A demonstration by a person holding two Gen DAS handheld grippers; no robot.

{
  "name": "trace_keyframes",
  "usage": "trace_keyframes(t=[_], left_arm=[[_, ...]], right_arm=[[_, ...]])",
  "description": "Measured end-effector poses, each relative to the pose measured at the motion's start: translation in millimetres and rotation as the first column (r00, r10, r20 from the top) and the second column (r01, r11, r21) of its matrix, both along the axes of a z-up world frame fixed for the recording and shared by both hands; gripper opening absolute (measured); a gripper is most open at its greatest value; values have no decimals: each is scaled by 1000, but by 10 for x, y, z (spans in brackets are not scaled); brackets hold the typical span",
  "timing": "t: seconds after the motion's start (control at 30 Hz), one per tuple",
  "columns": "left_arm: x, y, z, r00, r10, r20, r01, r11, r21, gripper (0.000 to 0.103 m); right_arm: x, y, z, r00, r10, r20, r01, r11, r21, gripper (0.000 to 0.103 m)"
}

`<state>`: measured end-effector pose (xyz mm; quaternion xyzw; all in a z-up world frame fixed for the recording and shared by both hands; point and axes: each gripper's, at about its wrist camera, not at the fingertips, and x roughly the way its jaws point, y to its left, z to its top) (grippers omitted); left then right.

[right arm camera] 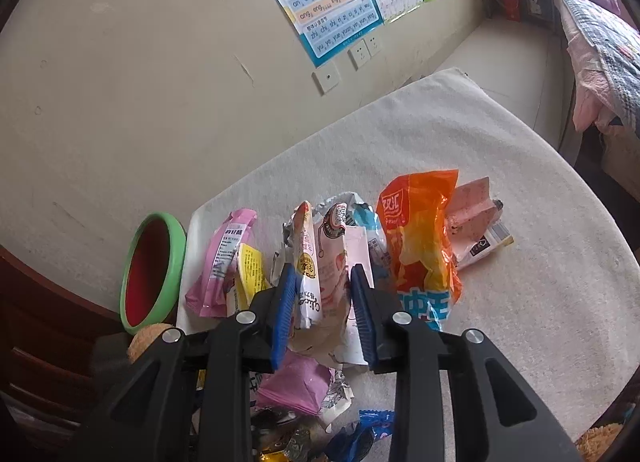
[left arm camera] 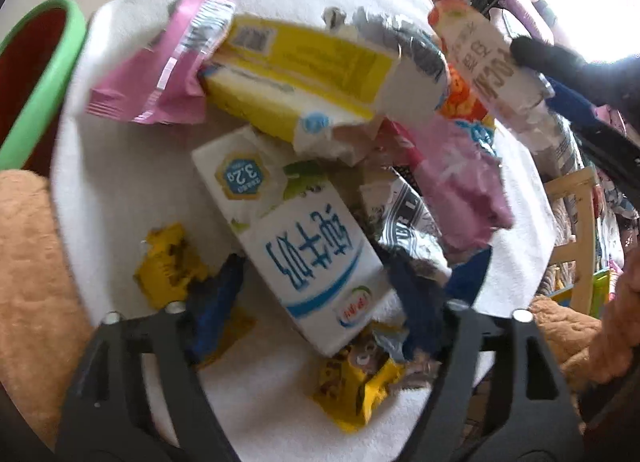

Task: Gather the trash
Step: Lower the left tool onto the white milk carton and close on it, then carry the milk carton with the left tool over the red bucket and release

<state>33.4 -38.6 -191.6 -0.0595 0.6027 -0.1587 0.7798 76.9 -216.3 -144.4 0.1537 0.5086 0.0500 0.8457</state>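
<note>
Clearly the right gripper (right arm camera: pixel 323 302) has its jaws clamped on a bunch of wrappers (right arm camera: pixel 320 262) lifted off the tabletop (right arm camera: pixel 520 302), so the wide-open, empty left gripper (left arm camera: pixel 316 302) should settle squarely over the milk carton (left arm camera: pixel 304 246) before closing, with the green-rimmed bin (right arm camera: pixel 154 270) waiting nearby.

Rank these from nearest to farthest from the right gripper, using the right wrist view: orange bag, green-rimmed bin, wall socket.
1. Orange bag, just right of the right gripper.
2. Green-rimmed bin, off to the left, beside the table.
3. Wall socket, far back on the wall.
</note>
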Motion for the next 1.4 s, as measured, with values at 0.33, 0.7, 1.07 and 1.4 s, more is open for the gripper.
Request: trace_keyframes(t=[0.33, 0.7, 1.07, 1.4], left_arm=[[30, -30, -97, 1000, 10, 21, -10, 1000, 22, 86], [-147, 63, 241, 992, -67, 104, 67, 998, 6, 60], [-72, 396, 849, 960, -31, 278, 30, 1000, 6, 15], [-58, 551, 707, 972, 4, 235, -2, 1000, -6, 53]], right_arm=[[26, 13, -30, 1000, -3, 1, 3, 1000, -1, 29], [-1, -1, 26, 1000, -11, 22, 10, 1000, 14, 29], [-52, 8, 145, 998, -22, 67, 22, 1000, -3, 28], [-27, 83, 37, 999, -11, 33, 13, 999, -40, 28]])
